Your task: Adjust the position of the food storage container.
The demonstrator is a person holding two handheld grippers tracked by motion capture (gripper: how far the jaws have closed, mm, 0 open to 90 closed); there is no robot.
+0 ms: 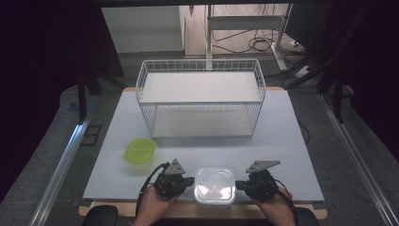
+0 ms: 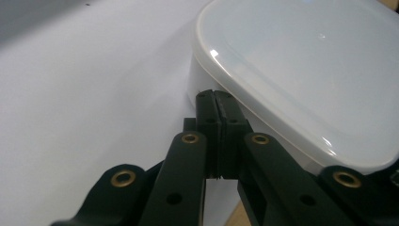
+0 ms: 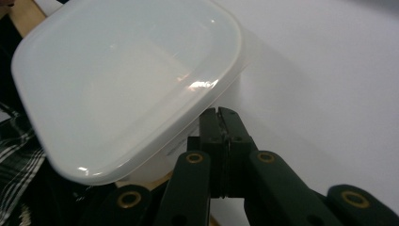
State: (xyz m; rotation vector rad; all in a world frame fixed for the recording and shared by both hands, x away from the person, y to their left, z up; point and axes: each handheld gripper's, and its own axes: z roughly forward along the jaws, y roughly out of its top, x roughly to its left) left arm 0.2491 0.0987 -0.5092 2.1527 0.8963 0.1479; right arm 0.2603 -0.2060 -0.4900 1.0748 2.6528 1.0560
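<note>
On the table (image 1: 282, 122), closed claws (image 1: 190, 181) flank the container (image 1: 215, 186).

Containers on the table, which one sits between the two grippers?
The white square lidded container at the near edge; the round green container lies farther back on the left.

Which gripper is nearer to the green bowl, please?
Left. The left gripper sits just right of and below the green bowl; the right gripper lies beyond the white container.

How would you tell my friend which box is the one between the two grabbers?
Find the big white wire basket on the table, then look at the near edge. The white lidded box sits there between both shut grippers; unlike the round green tub, it's square and milky.
</note>
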